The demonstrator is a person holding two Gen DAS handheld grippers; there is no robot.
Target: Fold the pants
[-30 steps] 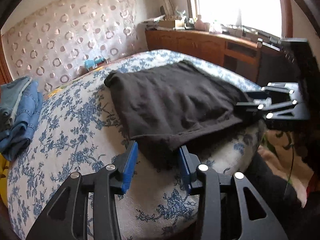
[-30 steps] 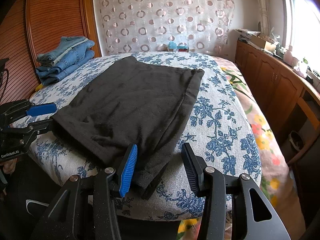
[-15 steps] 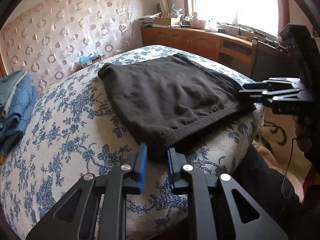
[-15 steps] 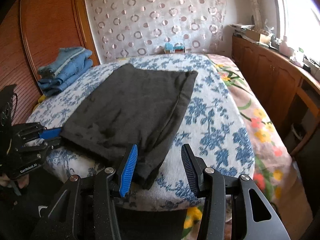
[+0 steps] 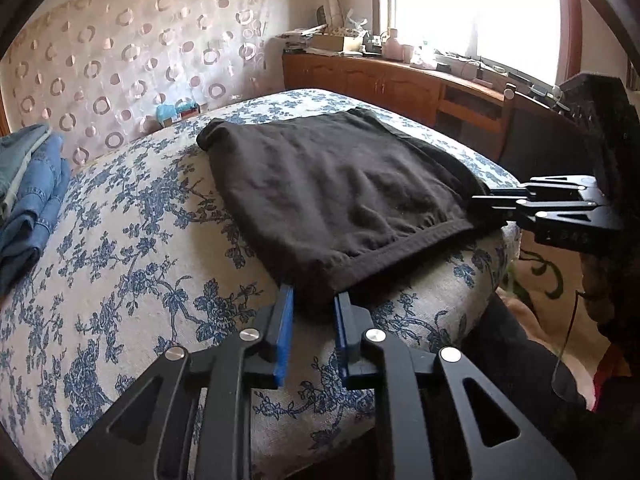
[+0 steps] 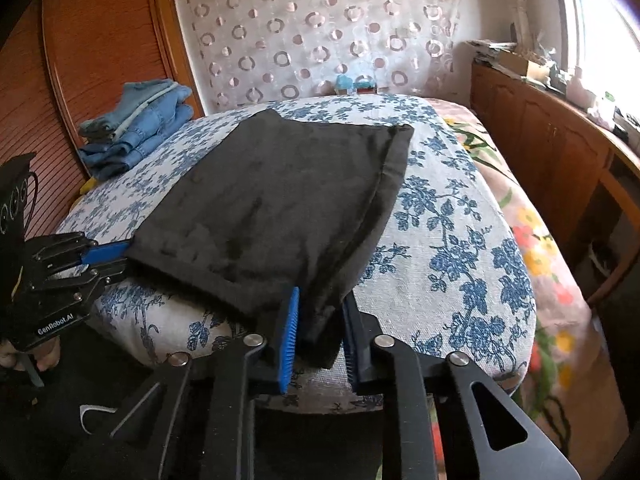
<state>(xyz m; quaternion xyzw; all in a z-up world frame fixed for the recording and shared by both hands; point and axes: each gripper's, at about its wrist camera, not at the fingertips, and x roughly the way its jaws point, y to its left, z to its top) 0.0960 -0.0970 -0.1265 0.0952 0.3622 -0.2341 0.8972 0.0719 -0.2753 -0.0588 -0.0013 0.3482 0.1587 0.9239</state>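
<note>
Black pants lie folded flat on a bed with a blue floral cover; they also show in the right wrist view. My left gripper is shut on the near left corner of the pants at the bed's edge. My right gripper is shut on the near right corner. Each gripper shows in the other's view: the right one at the right edge, the left one at the left edge.
A stack of folded blue jeans sits at the far left of the bed by a wooden panel. A wooden sideboard with clutter runs under the window on the right. A patterned curtain hangs behind the bed.
Both grippers closed from open onto the near corners of the pants. The near hem now sits slightly raised between them.
</note>
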